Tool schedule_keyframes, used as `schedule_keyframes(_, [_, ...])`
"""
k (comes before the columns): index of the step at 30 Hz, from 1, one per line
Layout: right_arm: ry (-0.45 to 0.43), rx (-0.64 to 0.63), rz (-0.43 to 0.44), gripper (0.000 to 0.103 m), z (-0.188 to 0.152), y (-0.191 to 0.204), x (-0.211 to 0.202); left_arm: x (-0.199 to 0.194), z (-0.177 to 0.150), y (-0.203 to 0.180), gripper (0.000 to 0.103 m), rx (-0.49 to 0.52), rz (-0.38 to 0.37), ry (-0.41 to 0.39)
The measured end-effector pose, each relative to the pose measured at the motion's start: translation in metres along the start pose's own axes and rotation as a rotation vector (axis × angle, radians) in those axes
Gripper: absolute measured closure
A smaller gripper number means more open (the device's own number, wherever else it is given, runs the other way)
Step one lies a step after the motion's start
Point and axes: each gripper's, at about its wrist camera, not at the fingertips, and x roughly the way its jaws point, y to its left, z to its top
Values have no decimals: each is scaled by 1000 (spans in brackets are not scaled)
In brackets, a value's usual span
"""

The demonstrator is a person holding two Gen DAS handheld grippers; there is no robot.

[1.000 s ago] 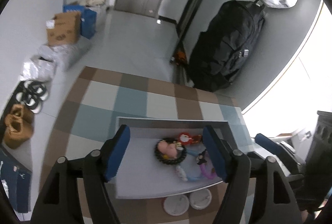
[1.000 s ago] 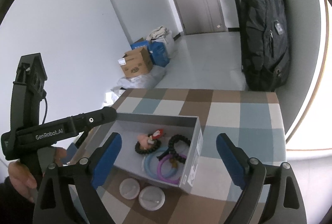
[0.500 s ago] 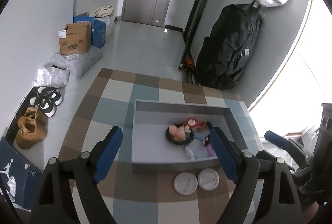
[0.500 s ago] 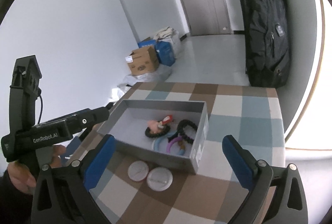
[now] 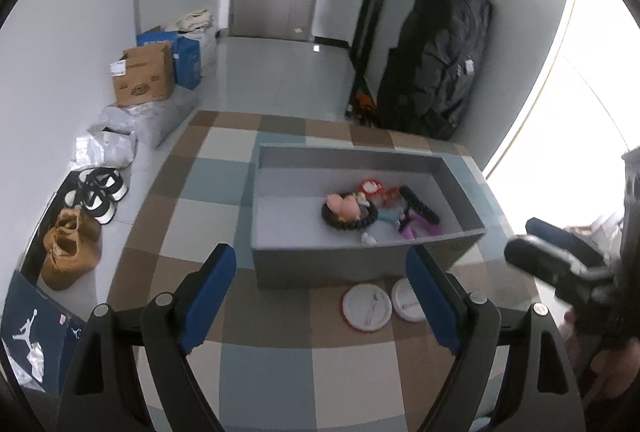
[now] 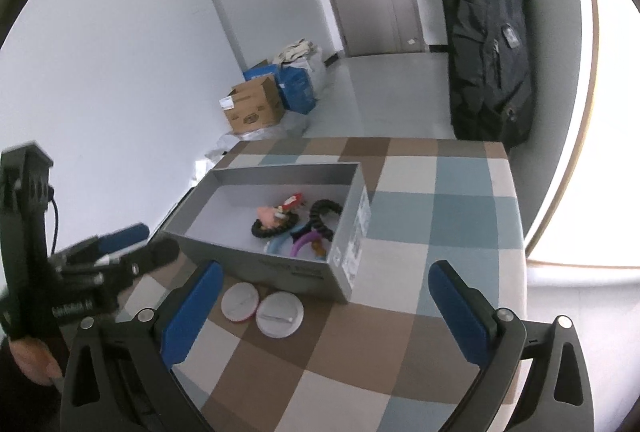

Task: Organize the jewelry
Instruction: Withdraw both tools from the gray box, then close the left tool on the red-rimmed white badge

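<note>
A checked cloth in brown, blue and cream squares covers the tabletop (image 5: 192, 191). On it sits a grey rectangular cardboard box (image 5: 328, 266), open-topped. At 3 o'clock inside the box lies the jewelry: a black beaded bracelet (image 5: 349, 220) ringing a pink charm, with purple and blue hoops beside it. Two flat round white lids (image 5: 367, 307) lie touching at 6 o'clock from the box. The left gripper (image 5: 320, 296) and right gripper (image 6: 324, 312) hover with blue-padded fingers spread wide, holding nothing.
</note>
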Motion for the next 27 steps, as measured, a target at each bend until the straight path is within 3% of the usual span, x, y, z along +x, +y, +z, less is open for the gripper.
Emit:
schedule_keyframes(3, [2, 14, -3, 0, 1, -3, 1, 10, -6, -4, 19, 36, -27, 55])
schedule_keyframes(14, [1, 27, 0, 0, 1, -6, -1, 42, -28, -29, 19, 189, 37, 207])
schedule_keyframes(18, [4, 28, 2, 0, 1, -7, -2, 44, -32, -32, 19, 220, 95, 205])
schedule_keyframes(24, [3, 35, 6, 0, 1, -9, -2, 42, -35, -35, 19, 228, 86, 189])
schedule_keyframes(27, [6, 37, 6, 0, 1, -9, -1, 44, -33, -32, 29, 201, 40, 202])
